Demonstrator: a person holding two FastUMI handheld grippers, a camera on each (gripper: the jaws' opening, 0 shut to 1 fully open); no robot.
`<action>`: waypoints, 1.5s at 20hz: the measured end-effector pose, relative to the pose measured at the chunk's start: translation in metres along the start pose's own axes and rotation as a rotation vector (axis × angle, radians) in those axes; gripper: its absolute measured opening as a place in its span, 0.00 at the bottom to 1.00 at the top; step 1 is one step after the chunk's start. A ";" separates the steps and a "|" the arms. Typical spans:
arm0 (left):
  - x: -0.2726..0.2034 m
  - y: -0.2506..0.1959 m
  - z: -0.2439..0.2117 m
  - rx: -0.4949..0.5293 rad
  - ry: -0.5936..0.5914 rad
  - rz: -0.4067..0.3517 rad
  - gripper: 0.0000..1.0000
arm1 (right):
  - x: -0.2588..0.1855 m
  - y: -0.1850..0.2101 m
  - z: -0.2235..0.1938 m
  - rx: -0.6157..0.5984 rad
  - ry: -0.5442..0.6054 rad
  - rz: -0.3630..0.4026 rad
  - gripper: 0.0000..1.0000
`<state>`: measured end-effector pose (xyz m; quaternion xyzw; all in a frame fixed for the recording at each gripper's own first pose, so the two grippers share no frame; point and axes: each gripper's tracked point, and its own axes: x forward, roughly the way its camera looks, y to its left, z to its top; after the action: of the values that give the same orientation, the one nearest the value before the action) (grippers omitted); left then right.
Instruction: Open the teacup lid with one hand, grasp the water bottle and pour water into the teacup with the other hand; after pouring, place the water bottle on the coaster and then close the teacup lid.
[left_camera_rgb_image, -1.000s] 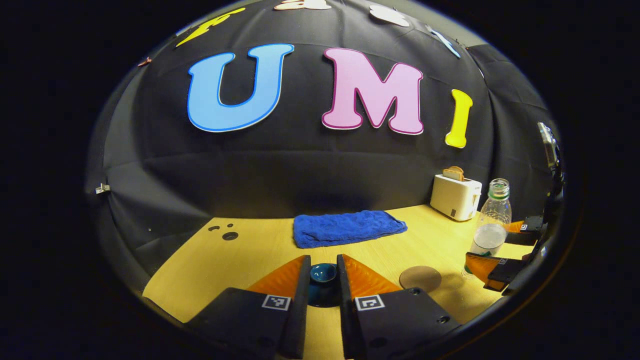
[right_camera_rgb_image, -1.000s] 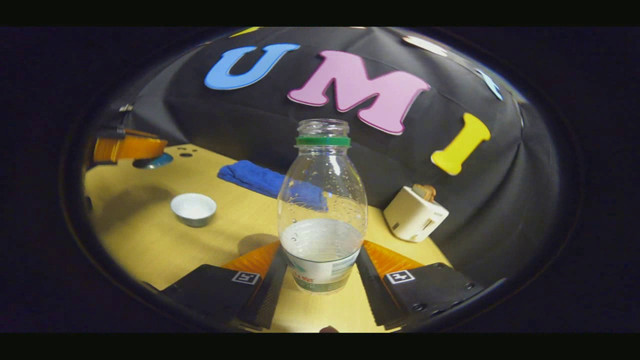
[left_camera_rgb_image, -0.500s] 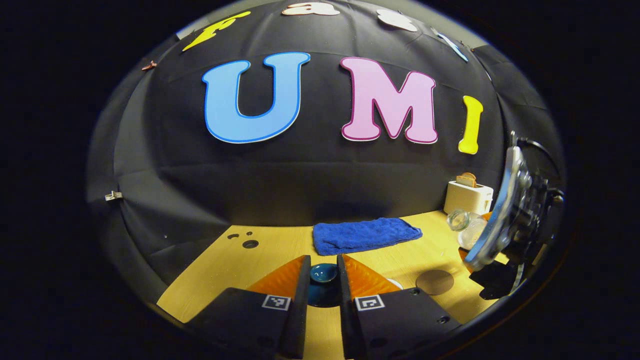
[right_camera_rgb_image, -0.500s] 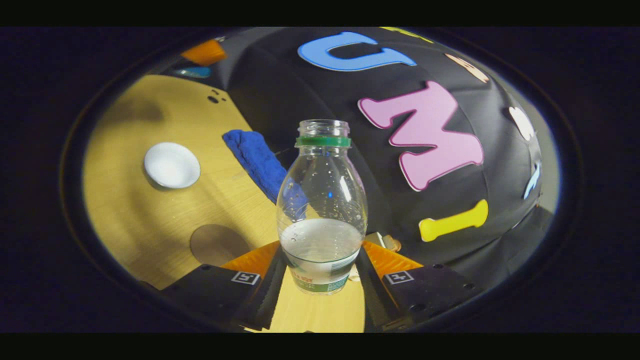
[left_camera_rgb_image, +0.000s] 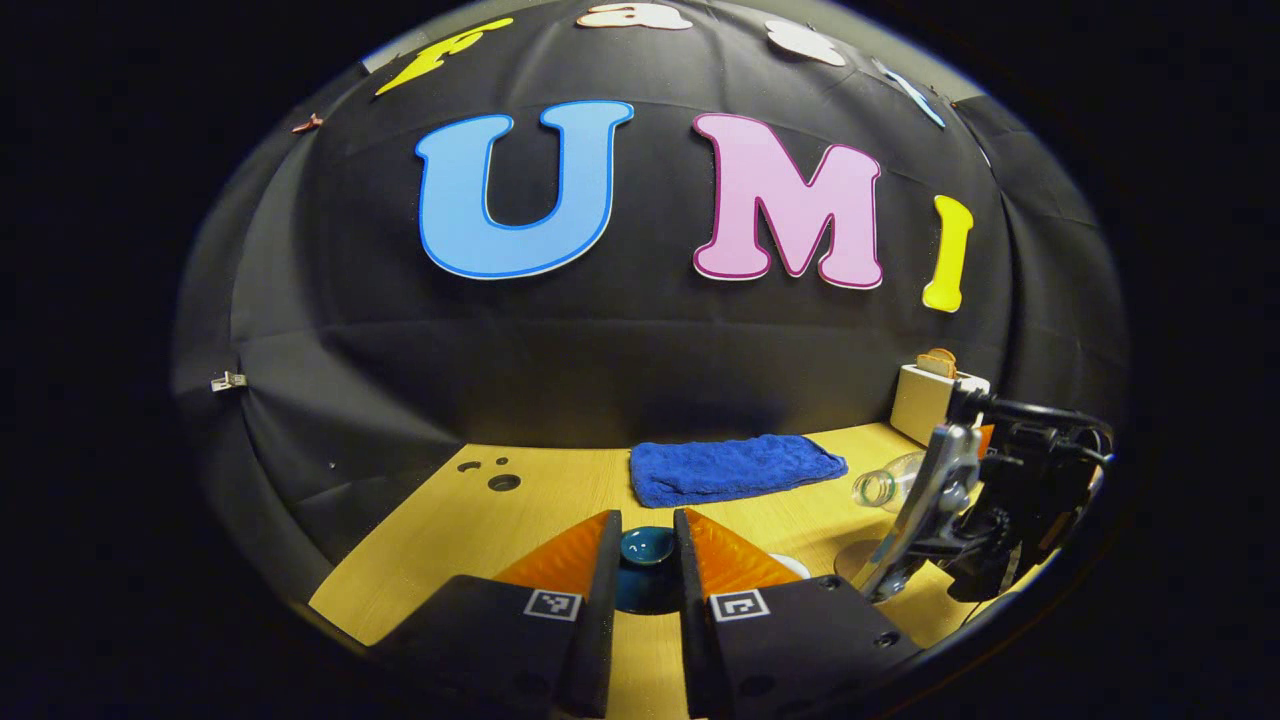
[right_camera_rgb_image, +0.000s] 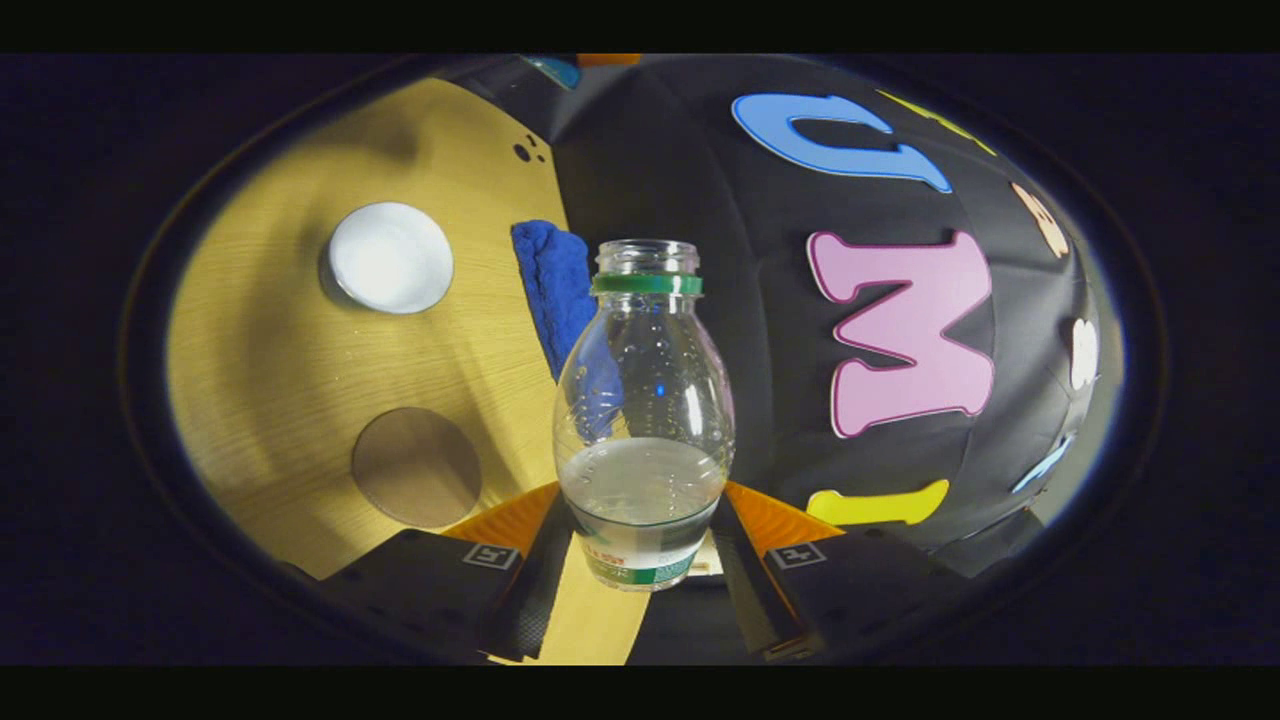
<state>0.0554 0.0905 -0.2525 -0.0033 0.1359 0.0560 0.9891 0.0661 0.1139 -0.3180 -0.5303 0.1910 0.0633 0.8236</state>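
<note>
Bottle (right_camera_rgb_image: 643, 420) is the thing in motion: the right gripper (right_camera_rgb_image: 640, 560) pinches it low on the body, both fingers pressed against the labelled band, and in the right gripper view the table (right_camera_rgb_image: 260, 400) now stands almost on edge, so the bottle is rolled well over toward its side. In the left gripper view it lies nearly level, its open mouth (left_camera_rgb_image: 868, 490) pointing toward the middle of the table, carried by the right gripper (left_camera_rgb_image: 950, 510) at the far right. Water fills only the lower part and no stream shows at the neck.

A second ago the bottle stood upright on the table by the coaster (right_camera_rgb_image: 415, 466); half a second ago it was lifted and partly tilted; now the tilt is steeper and the cup (right_camera_rgb_image: 390, 257) sits higher in the right gripper view, closer to the line of the neck. I judge the pour to be starting, with the mouth still short of the cup.

The left gripper (left_camera_rgb_image: 645, 570) is pressed together on the dark lid (left_camera_rgb_image: 646, 548), holding it by its knob above the table, as in both earlier frames; only its background has shifted slightly. The cup's white rim (left_camera_rgb_image: 795, 565) peeks out just beside its right finger, open and uncovered.

Farther out, the blue towel (left_camera_rgb_image: 735, 468) and the toaster (left_camera_rgb_image: 925, 400) lie by the wall, unmoved.
</note>
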 end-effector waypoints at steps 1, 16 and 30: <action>0.000 0.001 0.000 0.001 -0.001 0.002 0.29 | 0.004 0.001 0.002 -0.017 0.000 0.004 0.72; -0.001 0.010 -0.009 -0.009 0.018 0.025 0.33 | 0.022 -0.003 0.022 -0.316 -0.078 -0.075 0.72; -0.004 0.015 -0.009 -0.016 0.018 0.024 0.33 | 0.026 -0.018 0.037 -0.456 -0.144 -0.142 0.72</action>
<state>0.0469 0.1045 -0.2602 -0.0098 0.1444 0.0691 0.9871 0.1050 0.1367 -0.2992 -0.7085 0.0748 0.0846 0.6966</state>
